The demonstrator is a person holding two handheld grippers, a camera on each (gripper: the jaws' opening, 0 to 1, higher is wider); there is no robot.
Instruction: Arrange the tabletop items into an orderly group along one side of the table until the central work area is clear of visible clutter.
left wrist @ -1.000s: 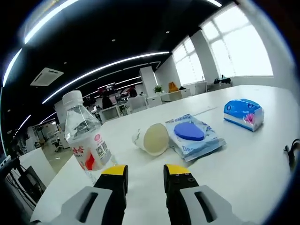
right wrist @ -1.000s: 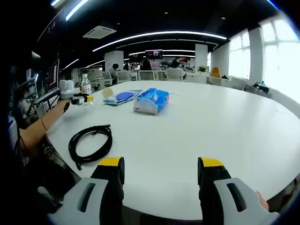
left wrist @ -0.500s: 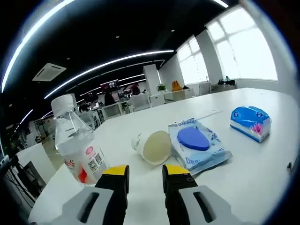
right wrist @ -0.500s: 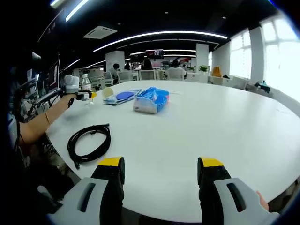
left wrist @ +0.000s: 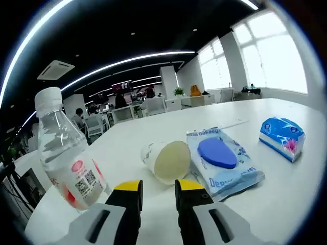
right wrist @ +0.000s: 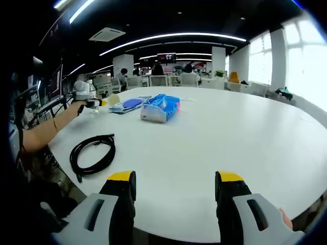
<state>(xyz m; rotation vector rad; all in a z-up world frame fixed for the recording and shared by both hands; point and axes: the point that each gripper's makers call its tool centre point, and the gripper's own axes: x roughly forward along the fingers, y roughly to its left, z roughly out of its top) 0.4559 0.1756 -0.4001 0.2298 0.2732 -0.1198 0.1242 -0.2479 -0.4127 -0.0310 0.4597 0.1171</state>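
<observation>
Bright strip lights run across the dark ceiling of an open office, and beneath them we see a broad white round table (right wrist: 214, 138) with desks and chairs far behind it.

In the left gripper view, our left gripper (left wrist: 157, 191) hovers low over the table edge, its yellow-tipped jaws set a narrow gap apart with nothing between them. Just to the left of the jaws stands a clear plastic water bottle with a white cap and red-and-white label (left wrist: 64, 158), upright and close to the table's edge. Straight ahead of the jaws lies a white paper cup (left wrist: 167, 161) on its side, its open mouth turned toward us. Touching or just beside the cup on the right lies a flat pale-blue wet-wipe packet with a dark blue oval lid (left wrist: 222, 162). Farther right, well apart from the packet, sits a blue-and-white soft tissue pack (left wrist: 282, 138).

In the right gripper view, our right gripper (right wrist: 176, 186) hangs over the near edge of the table, jaws spread wide and empty. A coiled black cable (right wrist: 93, 155) lies on the table to the left, ahead of the jaws. Beyond it we see the tissue pack (right wrist: 160, 107), then the wipe packet (right wrist: 127, 104) and the cup (right wrist: 113, 99) near the far-left rim. There a person's forearm (right wrist: 48, 130) reaches in, holding the left gripper (right wrist: 87, 97) beside the bottle, which is too small to make out clearly.
</observation>
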